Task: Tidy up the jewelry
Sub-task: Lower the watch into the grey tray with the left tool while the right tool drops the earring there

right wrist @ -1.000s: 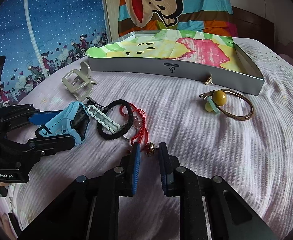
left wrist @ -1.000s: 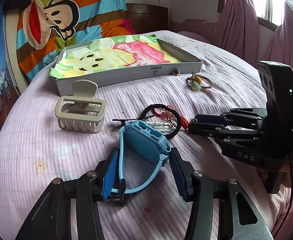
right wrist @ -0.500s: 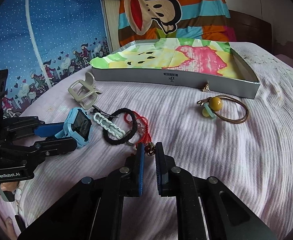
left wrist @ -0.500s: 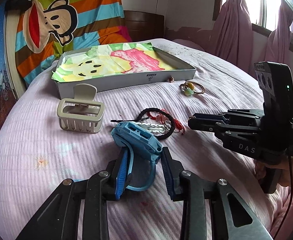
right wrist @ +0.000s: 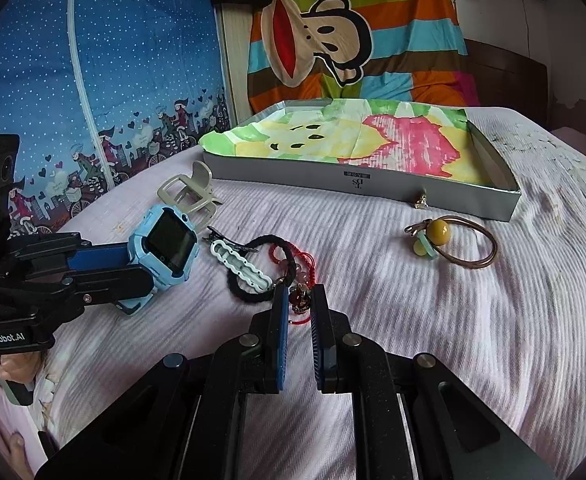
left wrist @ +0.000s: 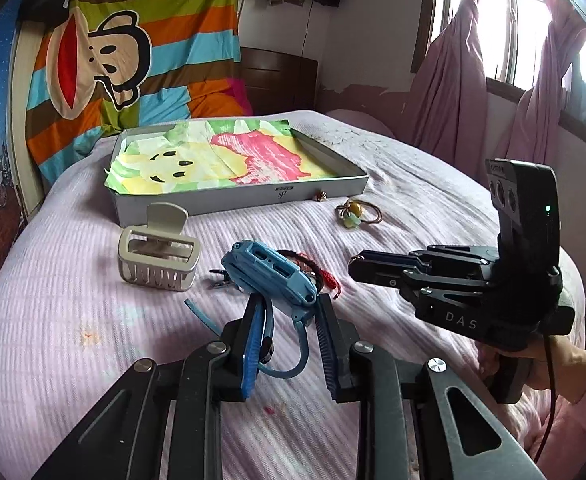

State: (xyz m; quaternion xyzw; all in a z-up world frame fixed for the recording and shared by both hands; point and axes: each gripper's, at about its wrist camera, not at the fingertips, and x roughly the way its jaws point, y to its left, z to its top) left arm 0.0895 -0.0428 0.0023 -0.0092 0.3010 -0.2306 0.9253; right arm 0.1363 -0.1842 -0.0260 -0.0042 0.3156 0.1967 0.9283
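my left gripper [left wrist: 289,312] is closed on the strap of the blue watch [left wrist: 269,270], and the watch body sits tilted just past the fingertips, lifted clear of the bed [left wrist: 73,300]. from the right wrist view the same gripper [right wrist: 133,268] holds the watch [right wrist: 165,242] with its dark screen facing up and out.

my right gripper [right wrist: 297,312] is nearly shut, its pads [right wrist: 280,320] pinched on the dark red bead charm [right wrist: 301,298] at the end of the red cord bracelet [right wrist: 293,258]. in the left wrist view that gripper [left wrist: 357,268] points at the cord [left wrist: 329,280], fingers close together.

just beyond the charm lie a black hair tie [right wrist: 261,276] and a white clip [right wrist: 239,266], overlapping, with a thin dark hairpin [right wrist: 223,238] beside them. further left and back sits a beige claw clip [right wrist: 189,196], near the box. off to the right, well apart from the pile, is a brown hair tie with a yellow bead [right wrist: 453,242].

behind all of it lies a shallow grey box [right wrist: 473,198] lined with a bright cartoon sheet, nothing inside that i can see. a small gold trinket [right wrist: 421,201] rests against the box's front wall.
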